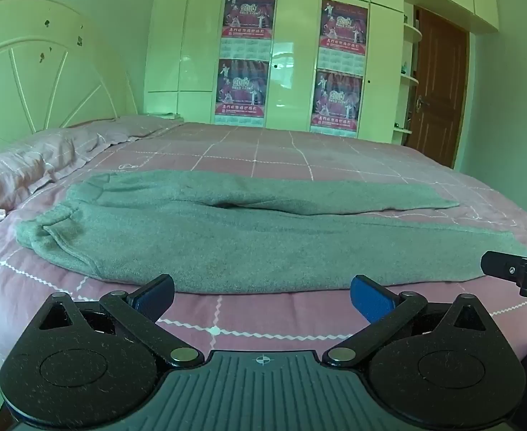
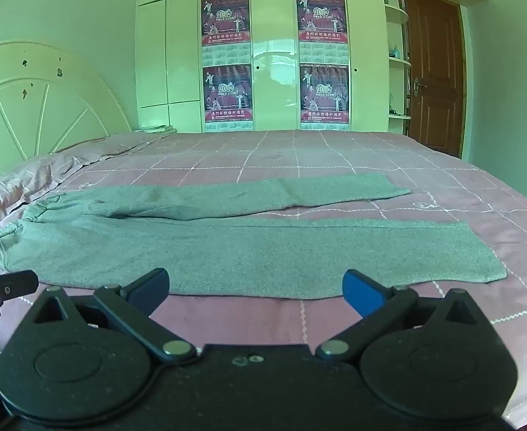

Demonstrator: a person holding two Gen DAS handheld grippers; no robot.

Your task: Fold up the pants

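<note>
The grey sweatpants [image 1: 234, 237] [image 2: 206, 248] lie flat on the pink checked bed [image 1: 263, 151] [image 2: 299, 151], long axis running left to right across both views. The waistband [image 1: 44, 230] [image 2: 1, 240] points left toward the pillow [image 1: 15, 176] and headboard [image 1: 41, 72]; the 2 legs point right, slightly apart. The left tongs [image 1: 262, 296] and right tongs [image 2: 255, 285] each hang wide apart just short of the near leg's edge, holding nothing.
</note>
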